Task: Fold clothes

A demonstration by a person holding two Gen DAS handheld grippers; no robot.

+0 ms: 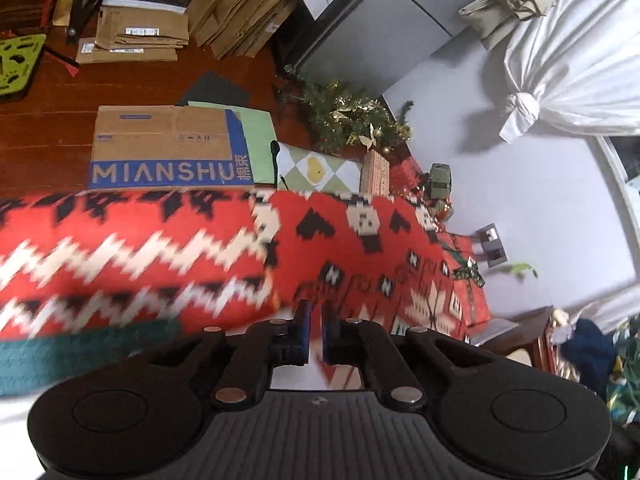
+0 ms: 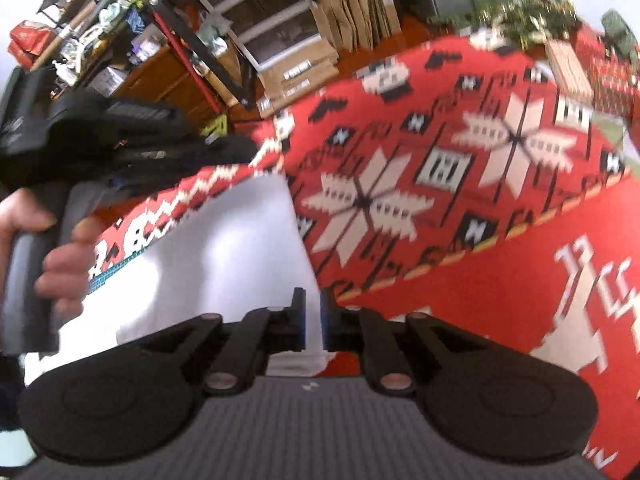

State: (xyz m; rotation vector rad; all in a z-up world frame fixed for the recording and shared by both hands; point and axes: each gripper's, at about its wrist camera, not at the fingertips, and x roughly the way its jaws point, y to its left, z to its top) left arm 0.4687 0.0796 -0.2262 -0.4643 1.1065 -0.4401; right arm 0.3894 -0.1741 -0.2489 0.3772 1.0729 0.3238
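Observation:
A red cloth (image 1: 360, 248) with black and white knitted-style patterns lies spread across the surface; in the right wrist view the red cloth (image 2: 460, 200) shows white snowflake motifs. One part is turned over, showing a white inner side (image 2: 224, 248) and a green hem (image 1: 80, 352). My left gripper (image 1: 316, 312) is shut on the cloth's edge, with red and white fabric between its jaws. A hand (image 2: 60, 256) carries that left gripper (image 2: 236, 152) at the raised fold. My right gripper (image 2: 314, 304) is shut on the white side of the cloth, which fills the narrow gap.
A MIANSHU cardboard box (image 1: 160, 148) and stacked flat cartons (image 1: 160, 28) lie on the wooden floor beyond the cloth. A small decorated tree (image 1: 352, 116) and wrapped gifts (image 1: 376, 172) stand at the far edge. A cluttered shelf (image 2: 120, 28) is at the back left.

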